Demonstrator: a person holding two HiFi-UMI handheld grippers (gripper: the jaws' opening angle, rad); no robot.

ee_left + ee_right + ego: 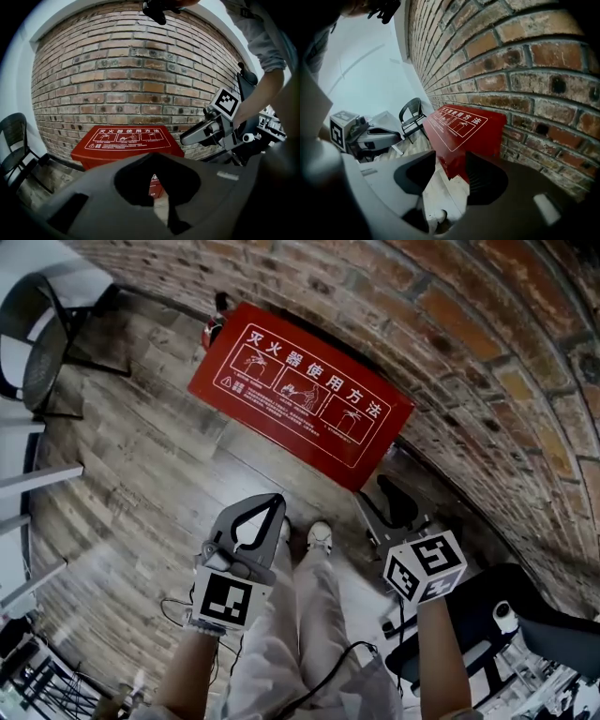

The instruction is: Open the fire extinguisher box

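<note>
Right fingers (487,180) spread, ready to open the far fire extinguisher box (300,395); left fingers (103,183) pressed together, neither touching it yet.

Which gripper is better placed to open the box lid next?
Probably the right gripper: its jaws stand apart, and a corner of the box shows between them, untouched. The left gripper is shut and hangs short of the box.
</note>
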